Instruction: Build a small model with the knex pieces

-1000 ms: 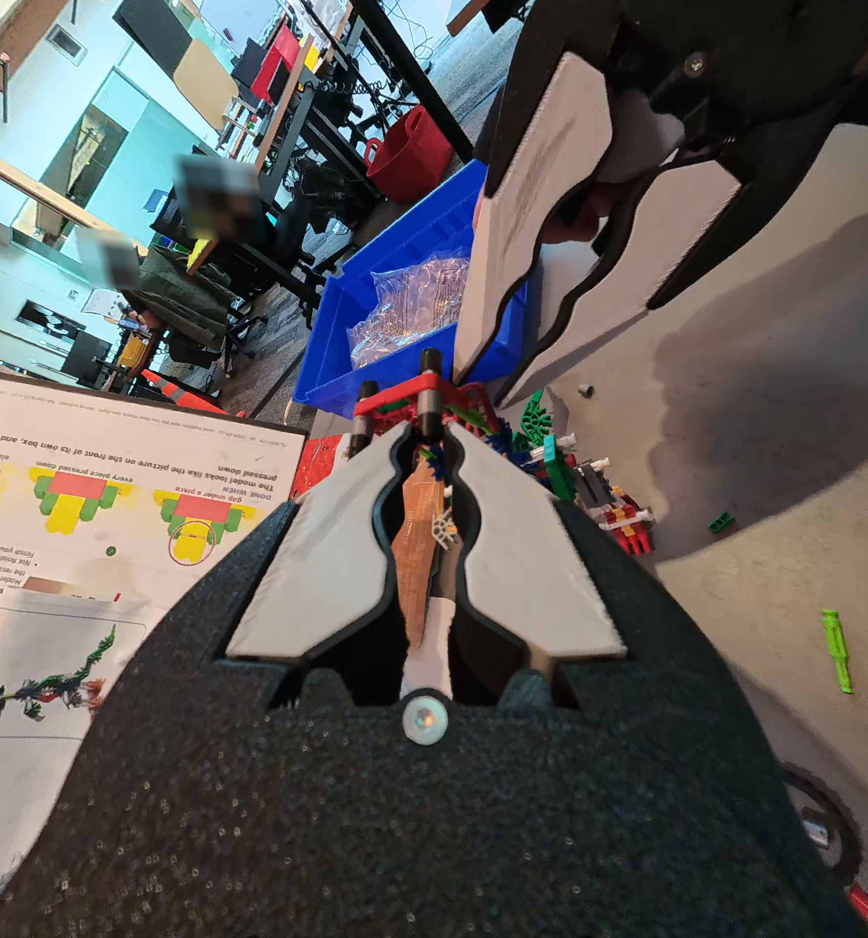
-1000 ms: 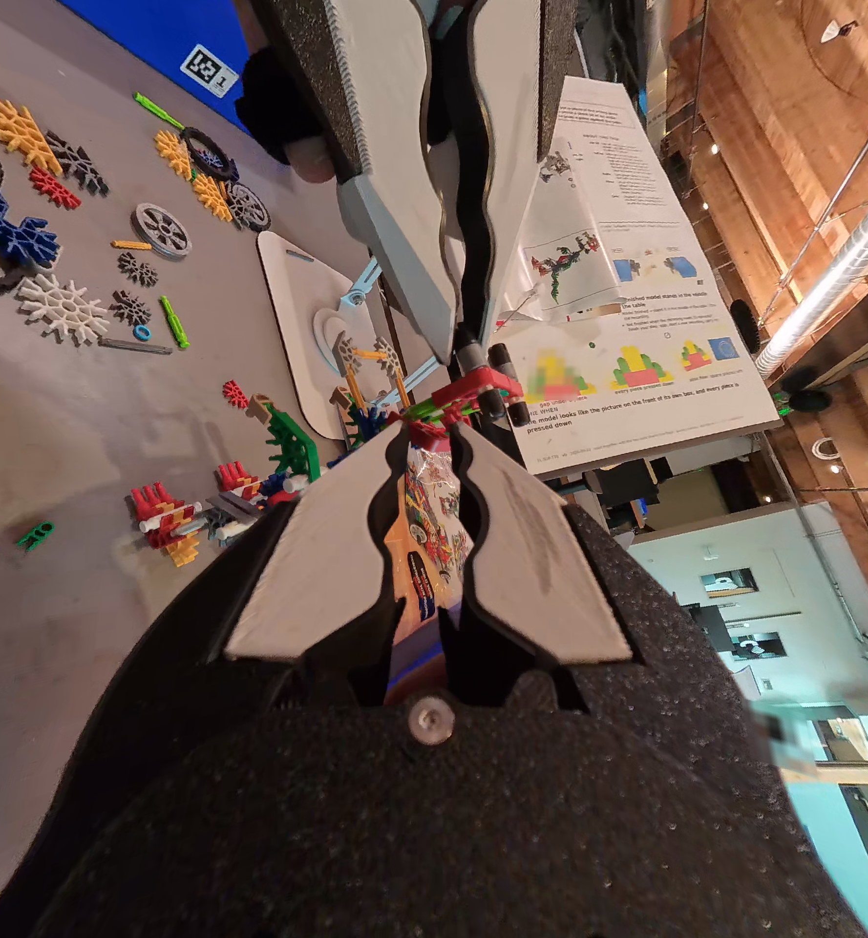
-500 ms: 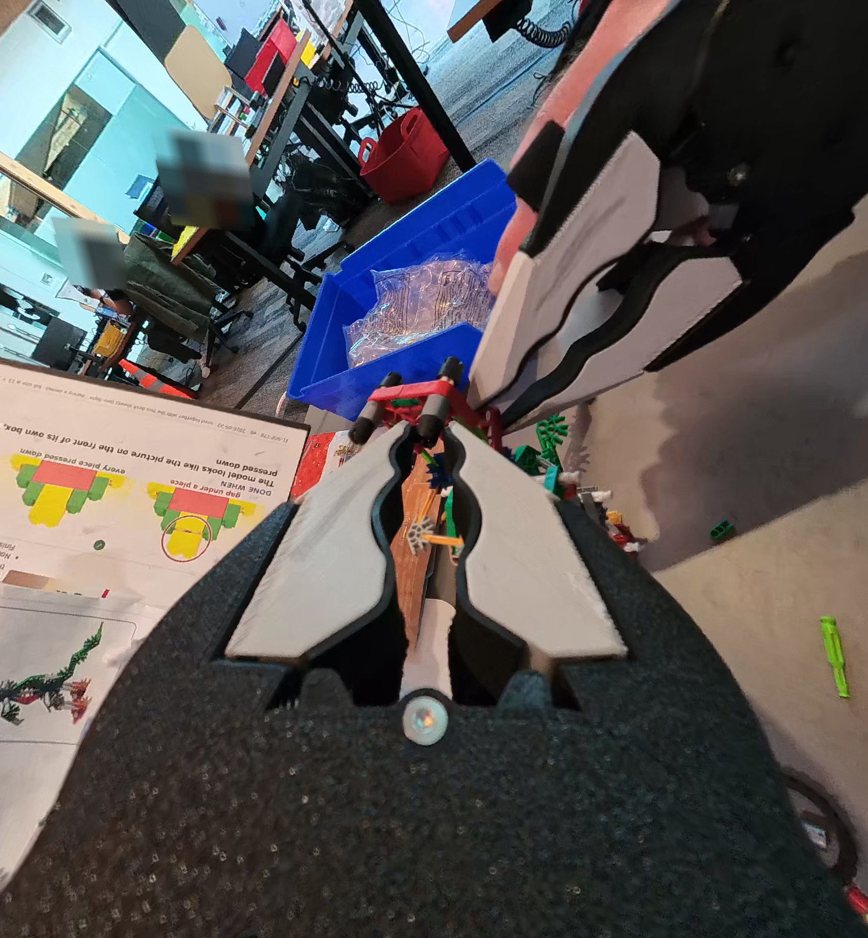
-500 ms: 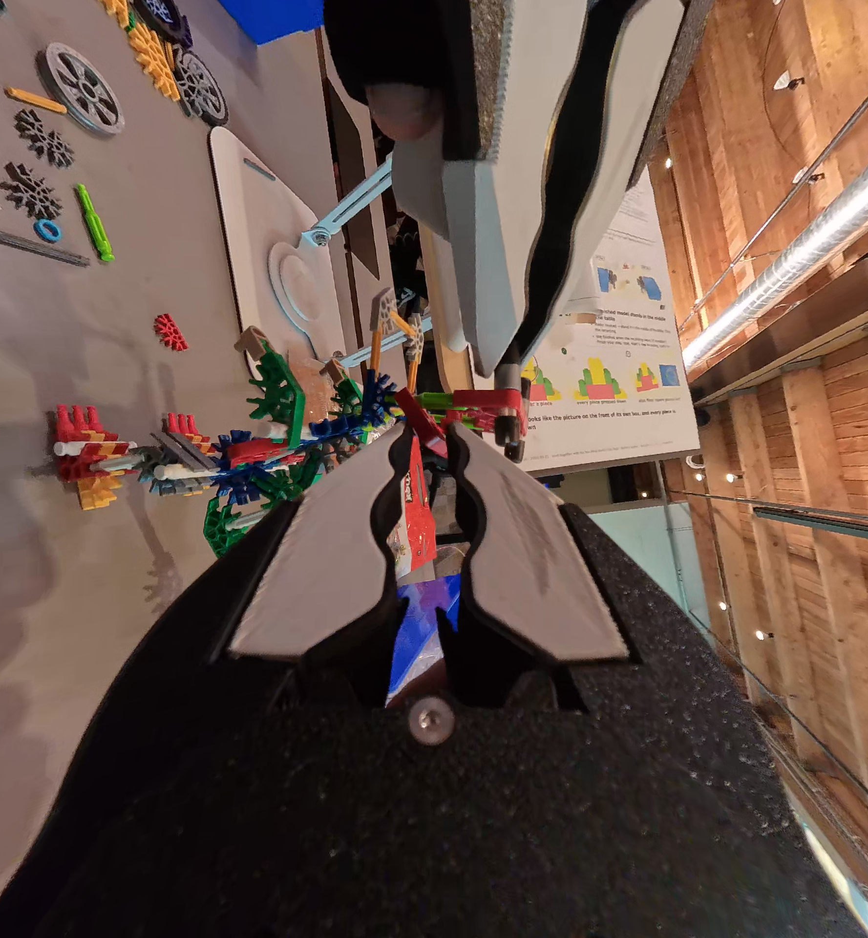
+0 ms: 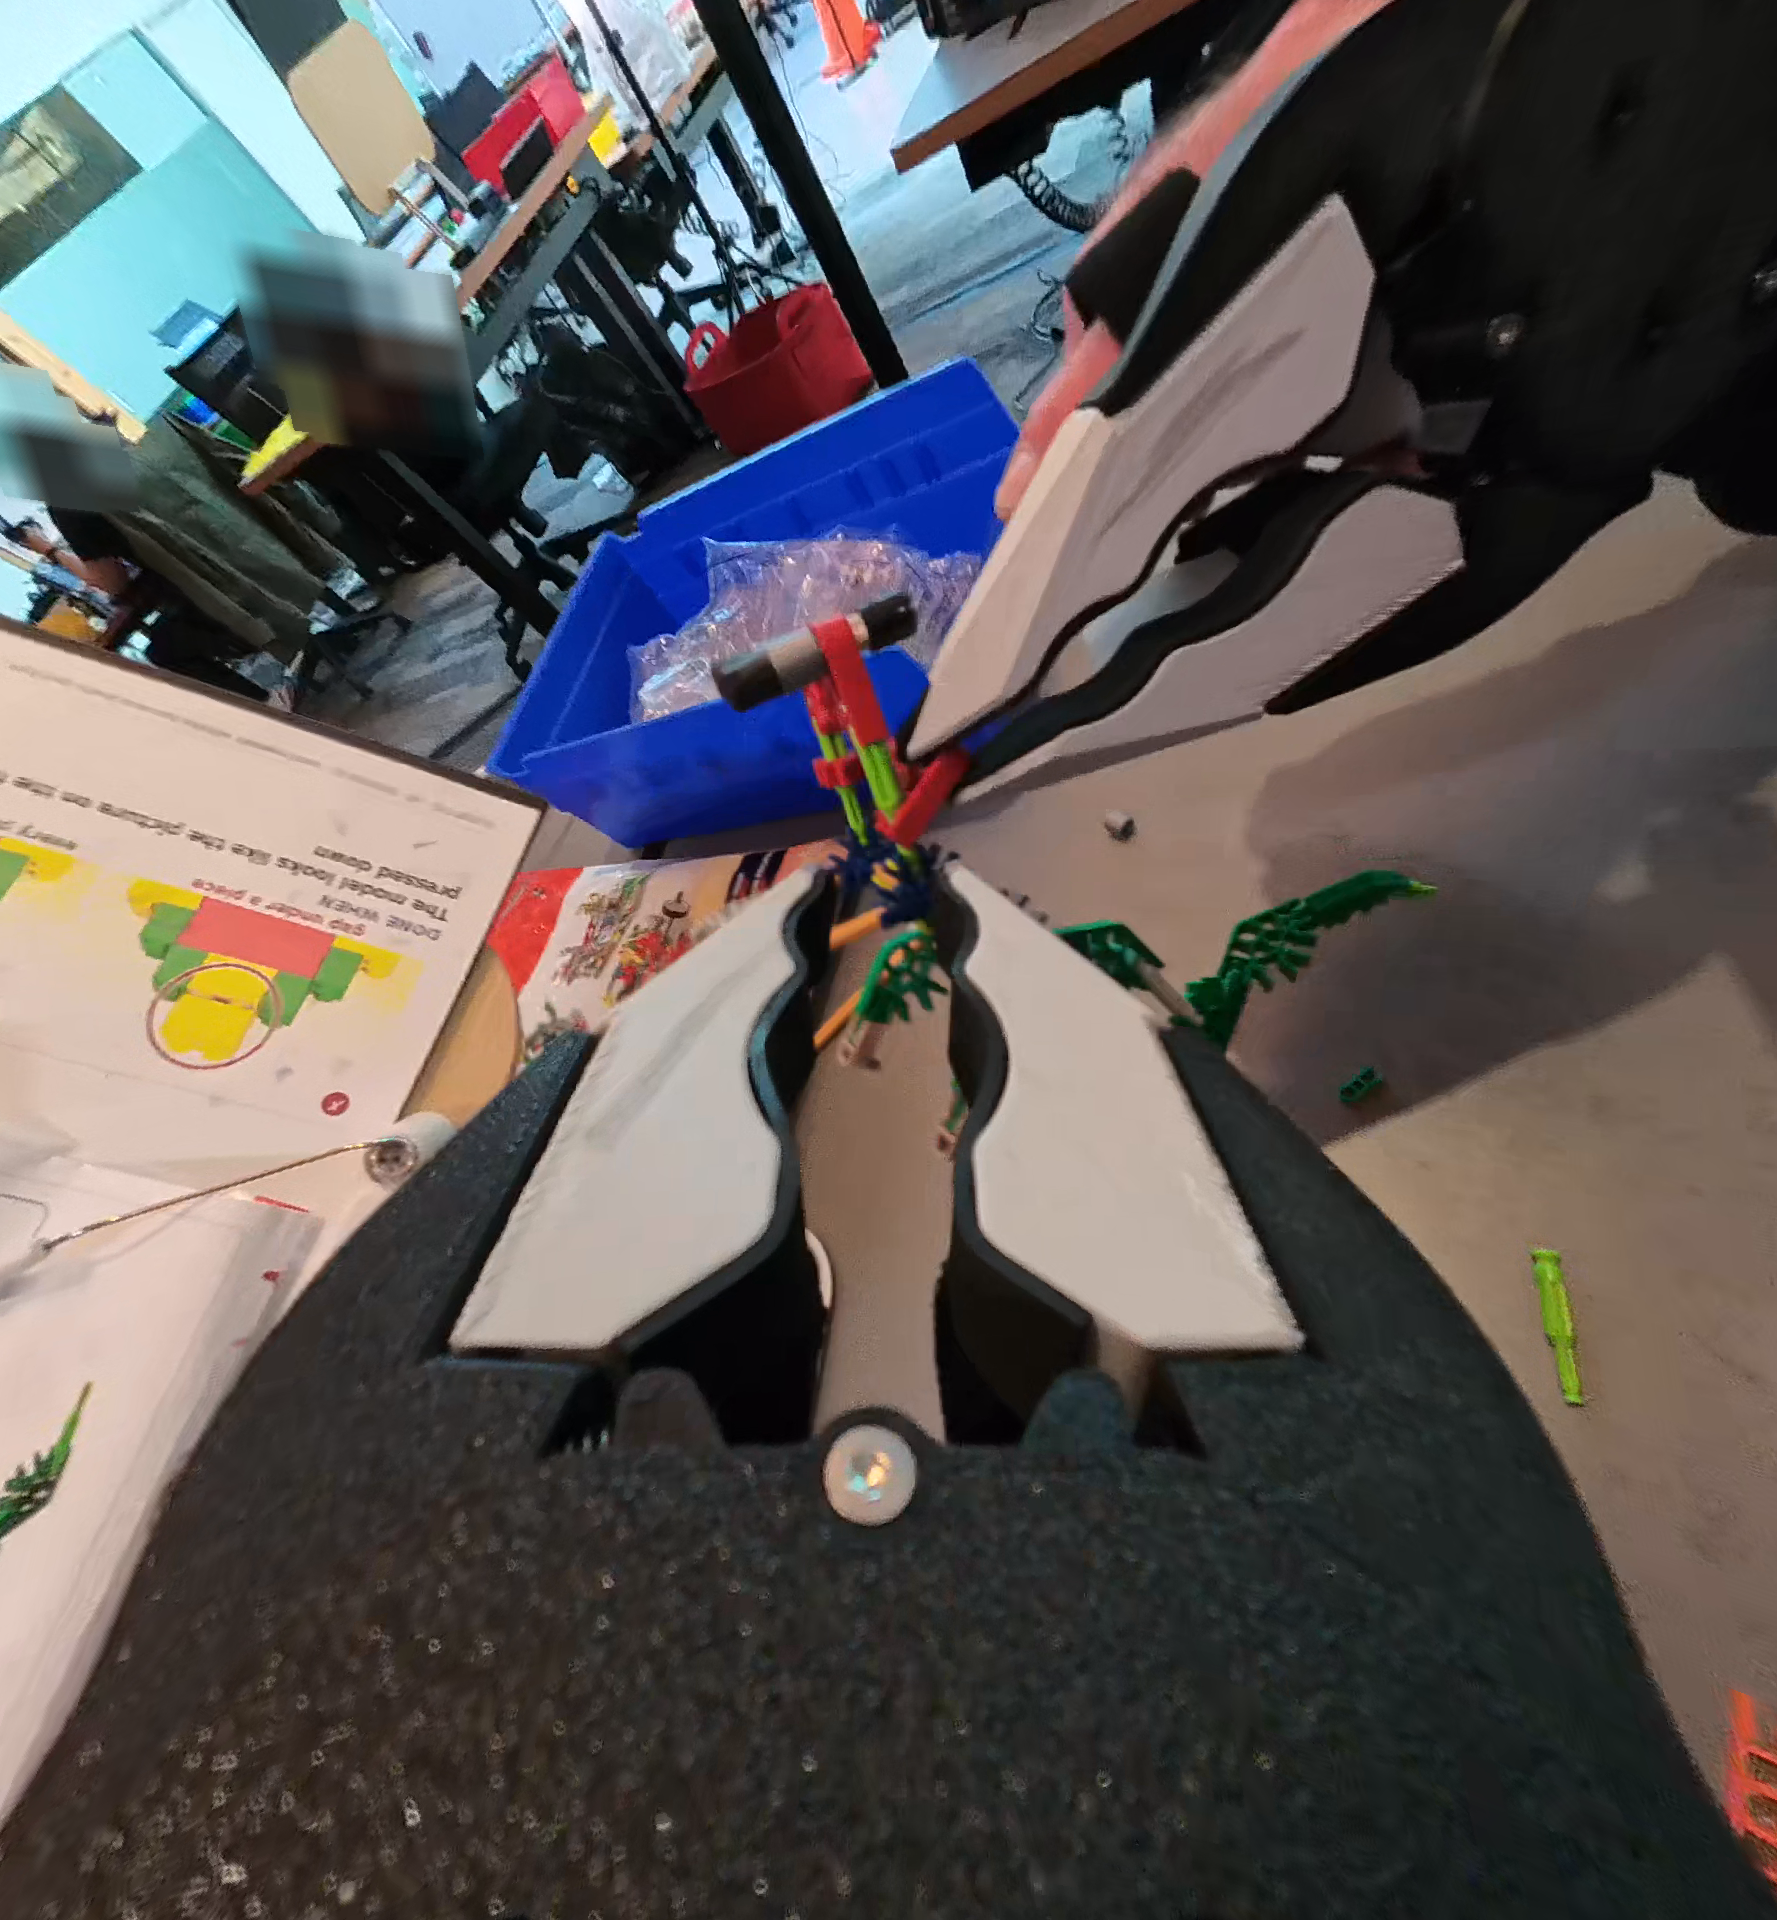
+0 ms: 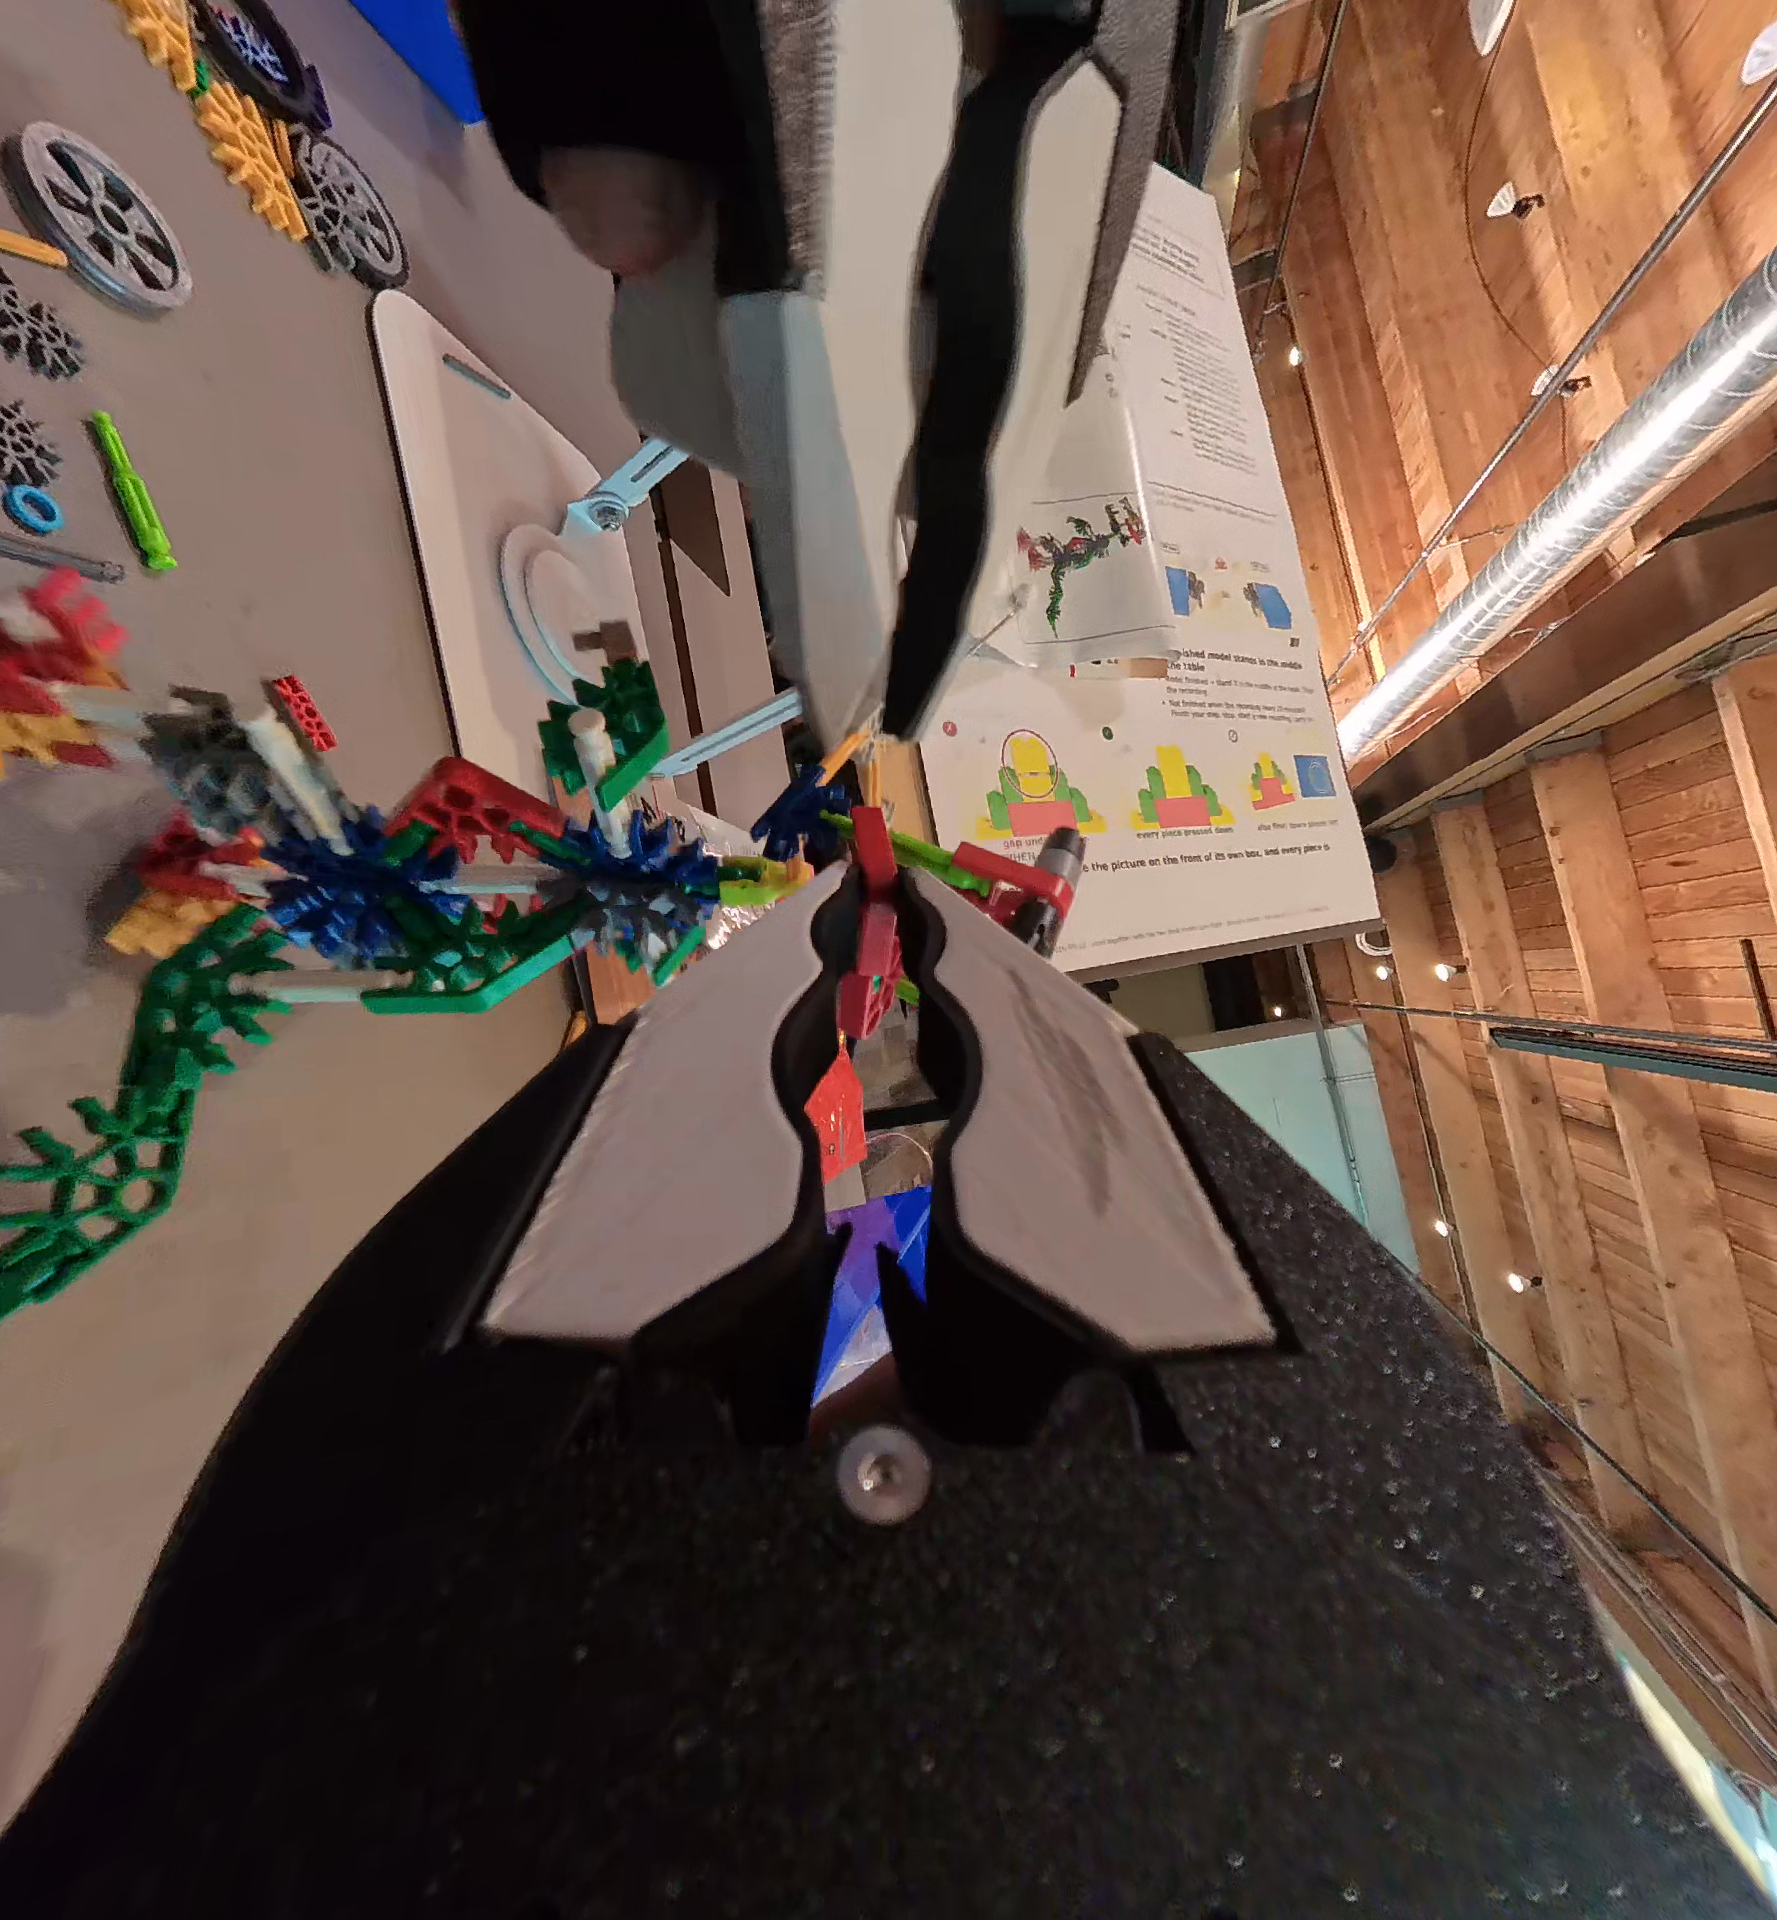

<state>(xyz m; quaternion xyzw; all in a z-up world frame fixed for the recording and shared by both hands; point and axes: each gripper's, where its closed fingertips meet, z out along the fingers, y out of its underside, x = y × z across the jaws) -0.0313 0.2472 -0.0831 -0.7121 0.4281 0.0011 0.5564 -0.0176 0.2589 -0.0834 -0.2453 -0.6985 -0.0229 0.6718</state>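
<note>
A colourful construction-toy model (image 6: 468, 883) with blue connectors, red and yellow parts and green leafy wings is held between both grippers above the grey table (image 6: 240, 1195). My left gripper (image 5: 889, 888) is shut on its blue connector and orange rods; it comes down from above in the right wrist view (image 6: 868, 727). My right gripper (image 6: 876, 883) is shut on a red connector of the model; it shows at the upper right in the left wrist view (image 5: 941, 764). A red arm with a black and grey rod (image 5: 811, 655) sticks up from the model.
A blue bin (image 5: 676, 769) holding a clear plastic bag stands behind. An instruction board (image 5: 188, 914) on a white stand (image 6: 479, 468) is at the left. Loose wheels (image 6: 99, 213), connectors and green rods (image 6: 131, 488) (image 5: 1554, 1320) lie on the table. My left and right fingertips are right by each other.
Both grippers have turned with the model. Its black-tipped arm now points up in the left wrist view, and the body and green wings have swung nearer the right wrist camera.
</note>
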